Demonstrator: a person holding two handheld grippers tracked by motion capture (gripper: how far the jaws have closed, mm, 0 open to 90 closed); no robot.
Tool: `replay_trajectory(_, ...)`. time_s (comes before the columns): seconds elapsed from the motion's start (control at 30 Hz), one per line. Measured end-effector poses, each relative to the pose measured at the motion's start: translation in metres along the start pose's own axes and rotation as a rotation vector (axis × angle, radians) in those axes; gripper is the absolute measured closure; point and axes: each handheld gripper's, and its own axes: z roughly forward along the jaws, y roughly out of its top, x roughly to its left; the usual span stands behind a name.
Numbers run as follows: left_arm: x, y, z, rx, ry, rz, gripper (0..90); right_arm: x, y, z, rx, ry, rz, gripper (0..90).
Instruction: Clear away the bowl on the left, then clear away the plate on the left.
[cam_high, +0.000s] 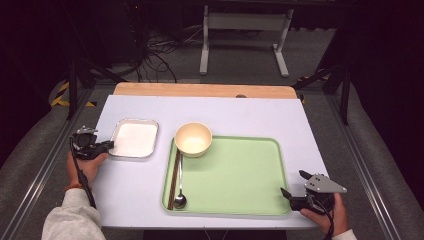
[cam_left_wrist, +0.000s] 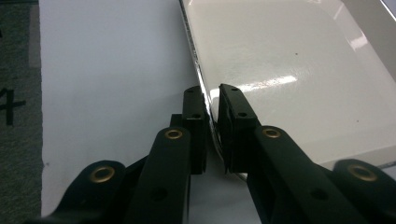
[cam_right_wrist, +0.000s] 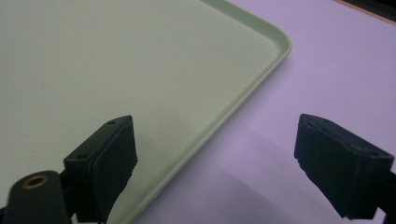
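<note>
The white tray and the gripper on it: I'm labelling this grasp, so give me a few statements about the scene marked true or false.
1. The left gripper is shut on the rim of the white tray. True.
2. The right gripper is clamped on the green tray. False: its jaws stand open, straddling that tray's edge.
3. The bowl sits in the green tray's far left corner. True.
4. The spoon lies in the white tray. False: it lies in the green tray beside the chopsticks.
</note>
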Motion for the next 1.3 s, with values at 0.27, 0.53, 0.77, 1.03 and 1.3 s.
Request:
replay_trajectory(0.27,0.004,-0.003,-0.005,-0.083,-0.081,-0.063,87.9,0.000,-0.001,0.000,0.008,0.007,0.000,13.7)
replay_trajectory(0.53,-0.003,-0.002,-0.019,-0.153,-0.067,-0.045,88.7,-0.001,0.003,0.004,0.001,0.011,-0.006,13.7)
replay_trajectory(0.77,-0.007,-0.002,-0.030,-0.197,-0.063,-0.032,88.7,-0.001,0.006,0.006,-0.011,0.016,-0.013,13.6)
replay_trajectory(1.03,-0.017,0.003,-0.045,-0.267,-0.083,-0.012,88.7,0.000,0.007,0.005,-0.014,0.016,-0.013,13.6)
replay_trajectory(1.3,-0.021,0.007,-0.058,-0.338,-0.099,-0.023,88.7,-0.002,0.007,0.004,-0.024,0.007,0.003,13.7)
